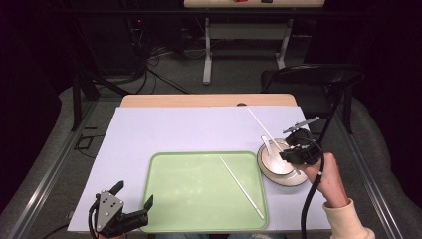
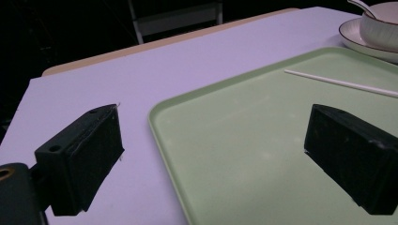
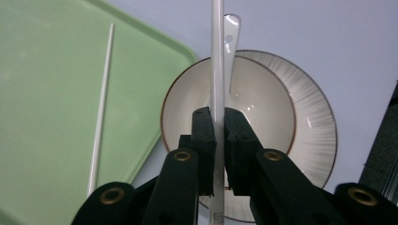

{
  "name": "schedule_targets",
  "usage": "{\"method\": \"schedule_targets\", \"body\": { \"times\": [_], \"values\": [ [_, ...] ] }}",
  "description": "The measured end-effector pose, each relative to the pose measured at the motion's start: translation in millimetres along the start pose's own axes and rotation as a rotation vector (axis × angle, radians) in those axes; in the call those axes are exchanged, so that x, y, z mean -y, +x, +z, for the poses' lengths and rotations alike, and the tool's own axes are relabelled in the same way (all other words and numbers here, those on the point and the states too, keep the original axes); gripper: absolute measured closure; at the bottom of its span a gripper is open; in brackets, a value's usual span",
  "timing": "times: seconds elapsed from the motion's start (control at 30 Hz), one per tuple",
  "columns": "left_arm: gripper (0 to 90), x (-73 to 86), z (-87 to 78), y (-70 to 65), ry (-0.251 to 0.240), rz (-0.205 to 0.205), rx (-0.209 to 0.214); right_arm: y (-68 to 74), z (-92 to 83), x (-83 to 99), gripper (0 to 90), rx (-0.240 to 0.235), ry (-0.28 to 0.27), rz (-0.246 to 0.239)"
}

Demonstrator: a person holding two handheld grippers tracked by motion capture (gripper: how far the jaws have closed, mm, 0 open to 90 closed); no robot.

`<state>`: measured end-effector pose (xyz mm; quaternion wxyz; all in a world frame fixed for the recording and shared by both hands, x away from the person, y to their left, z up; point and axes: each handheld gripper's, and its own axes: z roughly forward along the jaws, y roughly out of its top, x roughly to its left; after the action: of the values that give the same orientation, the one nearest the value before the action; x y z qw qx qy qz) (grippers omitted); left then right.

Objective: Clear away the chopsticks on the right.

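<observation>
My right gripper (image 1: 287, 154) hangs over a white bowl (image 1: 275, 160) and is shut on a white chopstick (image 1: 261, 125) that points away toward the table's far side. In the right gripper view the pads (image 3: 204, 136) pinch this chopstick (image 3: 217, 56) above the bowl (image 3: 263, 108), which stands on a ribbed plate (image 3: 314, 136) and holds a white spoon (image 3: 232, 33). A second chopstick (image 1: 242, 187) lies slanted on the green tray (image 1: 199, 199). At the near left corner my left gripper (image 1: 134, 193) stands open beside the tray's (image 2: 225, 140) edge with nothing between its fingers.
A pale lilac mat (image 1: 174, 129) covers the wooden table (image 1: 199, 99). The plate (image 1: 294, 179) sits just right of the tray. A black folding chair (image 1: 313, 79) stands behind the table's far right corner, and another table's legs (image 1: 206, 50) are farther back.
</observation>
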<state>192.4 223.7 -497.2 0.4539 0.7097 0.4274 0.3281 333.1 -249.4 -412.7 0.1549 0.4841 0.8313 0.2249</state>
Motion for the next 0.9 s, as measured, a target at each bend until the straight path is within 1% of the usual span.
{"method": "schedule_targets", "body": {
  "times": [0.13,0.17,0.2,0.27,0.3,0.33,0.43,0.5,0.53,0.57,0.6,0.67,0.7,0.8,0.9],
  "values": [
    [4.7,-0.4,0.5,-0.4,0.007,0.005,0.003,0.0,0.0,0.0,83.6,0.000,0.000,0.000],
    [4.7,-0.3,0.4,-0.3,0.005,0.003,0.004,20.2,7.3,8.1,83.6,-0.043,-0.002,0.011],
    [4.7,-0.3,0.4,-0.1,0.006,0.003,0.003,30.7,15.1,13.0,83.6,-0.066,0.009,0.016],
    [4.7,-0.5,0.7,-0.4,0.009,0.006,0.003,40.3,23.4,17.1,83.5,-0.078,0.026,0.008],
    [4.7,-0.5,0.7,-0.5,0.008,0.007,0.003,46.2,29.3,19.6,83.5,-0.090,0.044,-0.001],
    [4.7,-0.5,0.6,-0.4,0.008,0.006,0.004,49.4,33.0,20.8,83.5,-0.095,0.055,-0.005],
    [4.6,-0.2,0.3,0.1,0.004,0.002,0.004,61.1,50.9,25.9,83.4,-0.119,0.101,-0.016],
    [4.7,-0.1,0.4,0.0,0.000,0.001,0.003,65.8,60.8,29.4,83.4,-0.125,0.124,-0.021],
    [4.6,-0.1,0.4,0.0,0.000,0.001,0.003,65.8,60.8,29.4,83.4,-0.125,0.124,-0.021],
    [4.6,-0.3,0.3,0.1,0.003,0.003,0.005,68.7,67.0,32.0,83.4,-0.128,0.149,-0.031],
    [4.6,-0.1,0.5,-0.1,0.001,0.004,0.005,70.7,73.8,34.8,83.4,-0.130,0.170,-0.029],
    [4.6,-0.1,0.4,0.0,0.000,0.003,0.005,70.7,77.3,36.0,83.4,-0.130,0.184,-0.028],
    [4.6,-0.1,0.4,0.0,0.000,0.003,0.005,71.1,79.4,36.9,83.4,-0.132,0.185,-0.019],
    [4.6,-0.2,0.5,-0.1,0.000,0.004,0.005,73.3,83.9,38.2,83.4,-0.133,0.194,-0.016],
    [4.7,-0.4,0.6,-0.2,0.005,0.006,0.008,76.8,90.5,38.0,83.3,-0.137,0.208,-0.026]
  ]
}}
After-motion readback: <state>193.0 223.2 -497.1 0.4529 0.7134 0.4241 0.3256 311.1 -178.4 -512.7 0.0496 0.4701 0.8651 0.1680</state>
